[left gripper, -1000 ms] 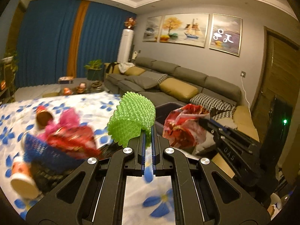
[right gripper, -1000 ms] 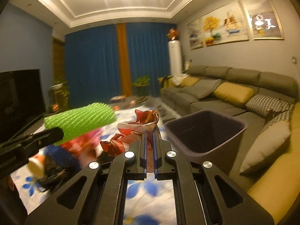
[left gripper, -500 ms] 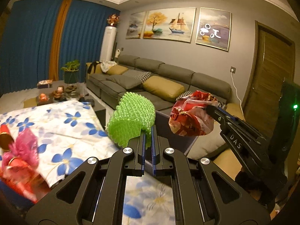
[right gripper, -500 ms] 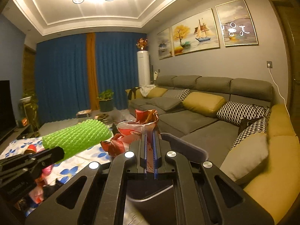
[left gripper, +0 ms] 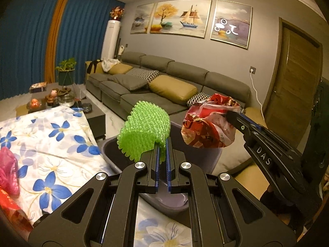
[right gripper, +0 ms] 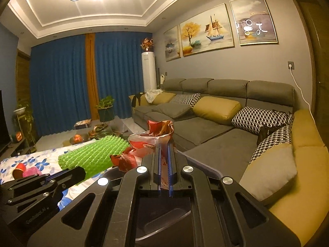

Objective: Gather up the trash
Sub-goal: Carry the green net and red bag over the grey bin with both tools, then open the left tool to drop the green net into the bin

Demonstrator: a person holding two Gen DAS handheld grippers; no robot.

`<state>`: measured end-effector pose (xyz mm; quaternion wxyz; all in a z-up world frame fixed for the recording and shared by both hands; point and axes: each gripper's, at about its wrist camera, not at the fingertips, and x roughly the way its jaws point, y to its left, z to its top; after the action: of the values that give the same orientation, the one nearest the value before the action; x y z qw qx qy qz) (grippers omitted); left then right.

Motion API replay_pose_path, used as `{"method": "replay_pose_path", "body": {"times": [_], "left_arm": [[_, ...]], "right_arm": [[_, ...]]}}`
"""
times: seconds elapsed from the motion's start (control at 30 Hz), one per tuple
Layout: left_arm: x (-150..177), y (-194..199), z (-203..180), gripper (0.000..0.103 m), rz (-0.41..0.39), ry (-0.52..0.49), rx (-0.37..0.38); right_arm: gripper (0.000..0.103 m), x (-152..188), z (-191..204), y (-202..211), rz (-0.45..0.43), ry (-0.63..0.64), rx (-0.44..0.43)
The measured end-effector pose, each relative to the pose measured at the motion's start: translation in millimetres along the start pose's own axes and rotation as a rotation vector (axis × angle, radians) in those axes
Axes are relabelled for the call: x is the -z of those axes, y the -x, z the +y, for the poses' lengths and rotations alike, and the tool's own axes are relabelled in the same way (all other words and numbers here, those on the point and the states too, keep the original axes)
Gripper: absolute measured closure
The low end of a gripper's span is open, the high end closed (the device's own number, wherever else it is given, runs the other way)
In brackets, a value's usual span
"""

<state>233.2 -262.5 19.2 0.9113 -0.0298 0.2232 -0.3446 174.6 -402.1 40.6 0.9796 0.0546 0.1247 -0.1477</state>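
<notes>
My left gripper [left gripper: 162, 142] is shut on a green foam net sleeve [left gripper: 145, 132], held over the rim of a dark grey trash bin [left gripper: 111, 154]. To its right my right gripper [left gripper: 232, 116] is shut on a crumpled red and white wrapper [left gripper: 207, 127], also above the bin. In the right wrist view the right gripper [right gripper: 163, 146] pinches the wrapper [right gripper: 152, 138], the green sleeve [right gripper: 92, 156] hangs to the left in the left gripper [right gripper: 82, 171], and the bin's dark inside [right gripper: 164, 212] lies under the fingers.
A table with a white cloth with blue flowers [left gripper: 51, 140] sits left of the bin, with pink and red trash [left gripper: 8, 170] and a red cup [right gripper: 18, 169] on it. A grey sofa [right gripper: 216, 123] with cushions runs along the right. A low dark coffee table [left gripper: 94, 115] stands beyond.
Both grippers swung right from over the flowered table to above the trash bin, each keeping its hold. The pile of trash on the cloth has slid out to the left edge.
</notes>
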Motion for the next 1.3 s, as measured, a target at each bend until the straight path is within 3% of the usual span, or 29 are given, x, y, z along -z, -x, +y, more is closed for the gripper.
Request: {"method": "replay_pose_path", "body": {"times": [0.5,0.57,0.6,0.67,0.73,0.83,0.93,1.07,1.17,1.3], "left_arm": [[1.8,-33.5,5.7,0.098,0.043,0.025,0.051],[1.9,-37.7,8.1,0.098,0.043,0.031,0.071],[1.5,-38.0,8.4,0.095,0.045,0.034,0.073],[2.7,-41.0,12.8,0.083,0.060,0.042,0.051],[4.9,-41.2,20.4,0.053,0.065,0.055,0.018],[7.4,-31.3,28.4,0.033,0.034,0.073,-0.020],[7.6,-20.5,32.0,0.025,0.018,0.093,-0.044],[10.9,4.6,31.2,0.021,-0.008,0.092,-0.093],[16.5,33.4,28.4,0.019,-0.036,0.082,-0.146],[30.9,77.5,31.9,0.018,-0.060,0.067,-0.266]], "right_arm": [[0.096,-2.5,5.2,-25.0,0.023,0.001,-0.006],[0.089,-3.2,5.3,-29.0,0.024,0.000,-0.015],[0.083,-3.3,4.8,-30.7,0.026,-0.001,-0.014],[0.057,-1.7,2.0,-30.2,0.020,-0.018,-0.019],[0.056,-2.3,-1.5,-30.4,0.021,-0.027,-0.010],[0.055,-3.4,-6.5,-26.9,0.020,-0.045,0.003],[0.052,-4.2,-5.7,-17.2,0.012,-0.048,0.008],[0.037,-3.8,5.2,7.1,-0.032,-0.006,0.028],[0.027,-0.7,13.5,28.6,-0.061,0.003,0.014],[0.022,11.0,32.7,53.4,-0.070,0.033,-0.024]]}}
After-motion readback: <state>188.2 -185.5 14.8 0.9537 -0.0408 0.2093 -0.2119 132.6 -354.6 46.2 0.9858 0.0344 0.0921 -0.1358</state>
